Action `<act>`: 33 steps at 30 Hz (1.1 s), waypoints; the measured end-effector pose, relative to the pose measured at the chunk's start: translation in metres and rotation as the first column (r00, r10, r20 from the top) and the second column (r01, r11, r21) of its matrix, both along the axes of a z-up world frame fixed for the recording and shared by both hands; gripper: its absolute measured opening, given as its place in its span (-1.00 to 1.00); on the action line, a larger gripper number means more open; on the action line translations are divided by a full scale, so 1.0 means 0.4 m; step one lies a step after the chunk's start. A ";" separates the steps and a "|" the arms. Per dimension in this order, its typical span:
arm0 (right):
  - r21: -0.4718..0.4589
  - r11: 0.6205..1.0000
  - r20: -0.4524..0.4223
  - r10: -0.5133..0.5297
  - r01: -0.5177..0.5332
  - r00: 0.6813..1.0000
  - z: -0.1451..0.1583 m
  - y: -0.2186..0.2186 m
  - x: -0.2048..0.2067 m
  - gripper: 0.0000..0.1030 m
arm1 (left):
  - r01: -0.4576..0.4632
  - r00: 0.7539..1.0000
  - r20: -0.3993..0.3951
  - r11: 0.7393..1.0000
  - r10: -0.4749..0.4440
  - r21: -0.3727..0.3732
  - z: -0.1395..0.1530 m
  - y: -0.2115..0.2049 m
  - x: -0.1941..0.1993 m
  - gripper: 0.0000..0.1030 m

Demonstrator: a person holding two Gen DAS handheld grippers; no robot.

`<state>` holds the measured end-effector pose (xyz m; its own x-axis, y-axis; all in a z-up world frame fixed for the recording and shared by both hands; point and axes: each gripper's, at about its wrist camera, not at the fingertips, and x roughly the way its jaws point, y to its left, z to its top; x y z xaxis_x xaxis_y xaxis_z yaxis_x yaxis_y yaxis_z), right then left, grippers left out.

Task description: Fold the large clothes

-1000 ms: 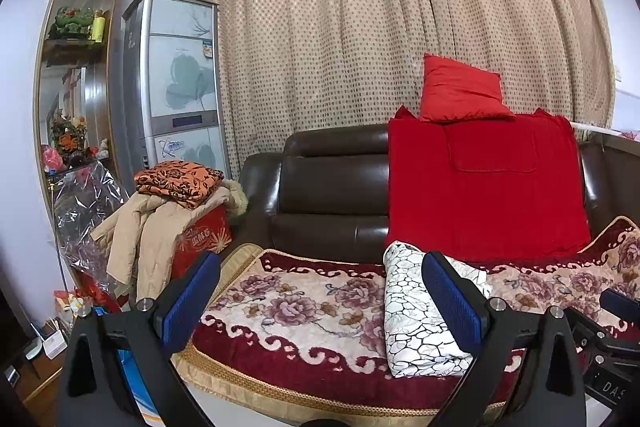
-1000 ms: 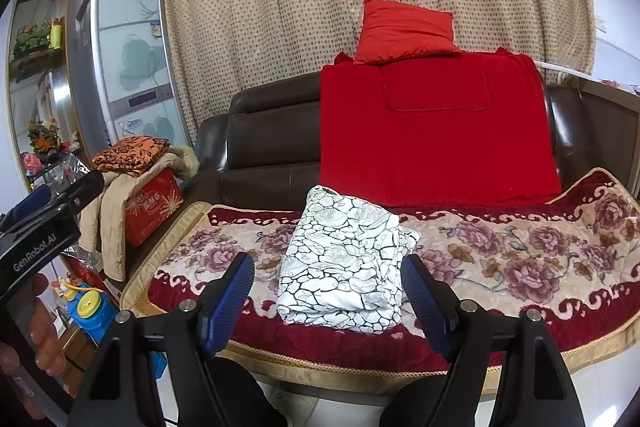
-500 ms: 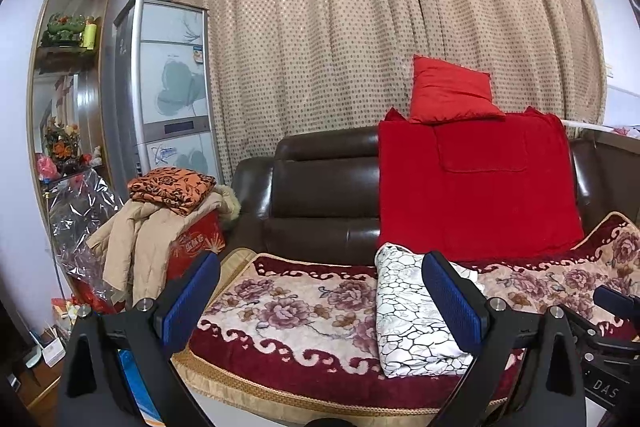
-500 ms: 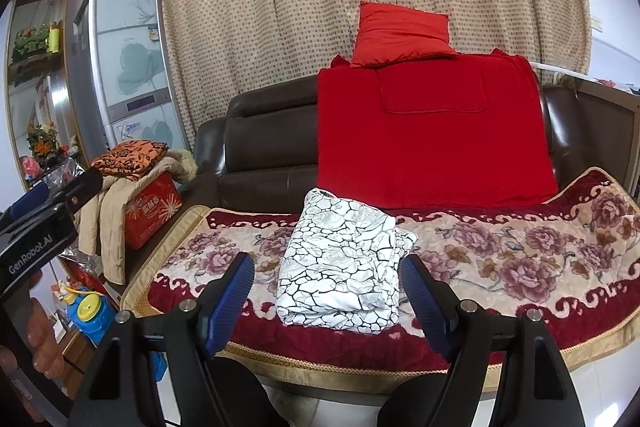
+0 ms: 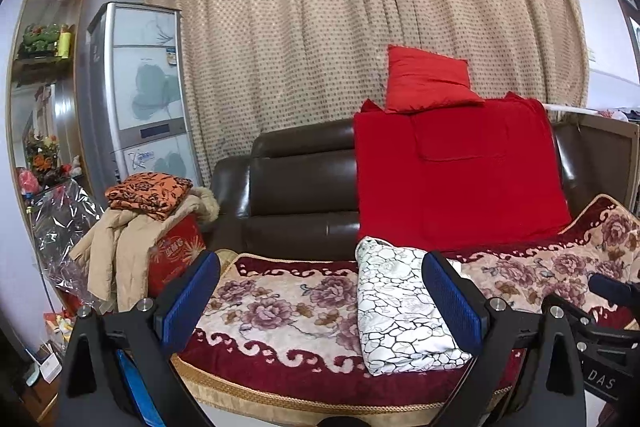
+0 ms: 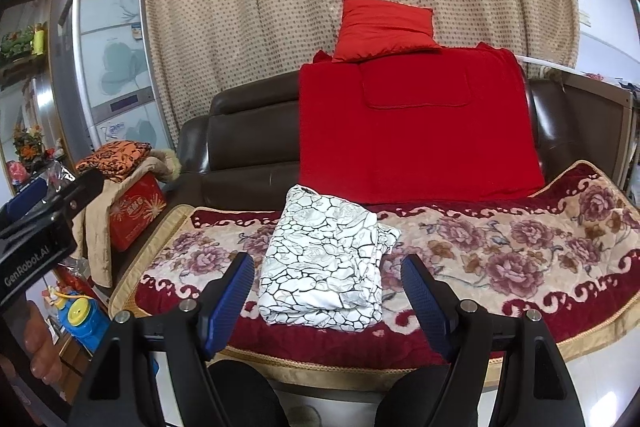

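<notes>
The brown sofa (image 6: 248, 147) and its floral cover (image 6: 500, 255) are sitting slightly further off in both views than a second ago. The folded white garment (image 6: 324, 267) is lying unmoved on the cover, below the red blanket (image 6: 416, 131). The left gripper (image 5: 320, 303) and right gripper (image 6: 328, 303) are both hovering short of it, fingers spread wide and empty, unchanged.
</notes>
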<state>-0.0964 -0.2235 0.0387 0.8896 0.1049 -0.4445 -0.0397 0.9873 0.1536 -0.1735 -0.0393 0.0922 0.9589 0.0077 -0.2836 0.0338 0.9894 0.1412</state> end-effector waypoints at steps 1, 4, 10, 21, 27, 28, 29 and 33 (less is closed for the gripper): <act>0.000 1.000 0.000 -0.001 0.001 1.000 0.002 -0.001 0.005 0.54 | 0.000 1.000 -0.002 1.000 0.000 0.003 0.000 -0.003 0.005 0.95; -0.004 1.000 -0.008 0.002 -0.002 1.000 0.003 0.002 0.027 0.54 | -0.004 1.000 -0.011 1.000 0.004 0.004 0.000 -0.011 0.022 0.95; 0.000 1.000 -0.038 0.015 -0.015 0.999 -0.001 0.002 0.095 0.54 | 0.003 1.000 -0.030 1.000 -0.003 0.014 -0.001 -0.034 0.080 0.95; -0.017 0.999 -0.067 -0.031 0.030 0.997 -0.021 -0.008 0.187 0.54 | 0.024 0.997 -0.072 1.000 -0.023 0.005 -0.029 -0.056 0.184 0.95; -0.043 0.998 -0.090 -0.041 0.038 0.995 -0.041 0.015 0.210 0.54 | 0.038 0.995 -0.095 0.999 -0.040 -0.015 -0.052 -0.041 0.216 0.95; -0.048 0.998 -0.091 -0.043 0.039 0.995 -0.044 0.020 0.215 0.54 | 0.039 0.994 -0.097 0.999 -0.040 -0.016 -0.055 -0.038 0.219 0.95; -0.053 0.998 -0.092 -0.044 0.039 0.995 -0.046 0.026 0.220 0.54 | 0.037 0.994 -0.100 0.999 -0.039 -0.017 -0.059 -0.033 0.224 0.95; -0.066 0.997 -0.100 -0.045 0.038 0.994 -0.053 0.046 0.238 0.54 | 0.034 0.994 -0.105 0.999 -0.037 -0.032 -0.067 -0.014 0.237 0.95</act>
